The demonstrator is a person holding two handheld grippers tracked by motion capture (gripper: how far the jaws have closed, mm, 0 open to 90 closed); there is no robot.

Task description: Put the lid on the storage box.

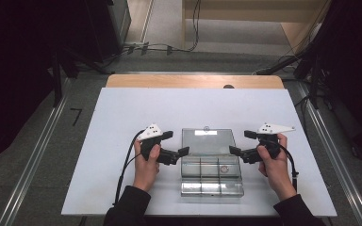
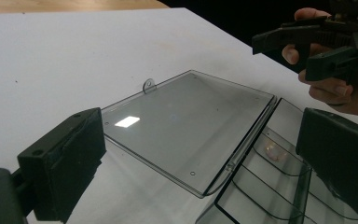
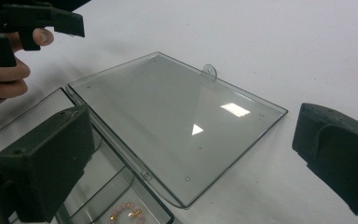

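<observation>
White worktop (image 1: 122,122) carries a clear, thin-walled plastic compartment box (image 1: 211,175) between our left gripper (image 1: 173,145) and right gripper (image 1: 242,143), both spread wide and holding nothing. Nearest us sit its divided trays, one holding a small pink bead bracelet (image 3: 127,211); beyond the jaws its flat hinged lid (image 1: 208,141) lies open. We judge it light, stiff, slippery; grip the lid's edge tab (image 3: 209,70).

I am looking at a clear plastic compartment box (image 1: 211,176) lying open on the white table, its lid (image 1: 208,141) folded flat away from me, a small beaded bracelet (image 1: 224,168) resting inside one compartment.
</observation>
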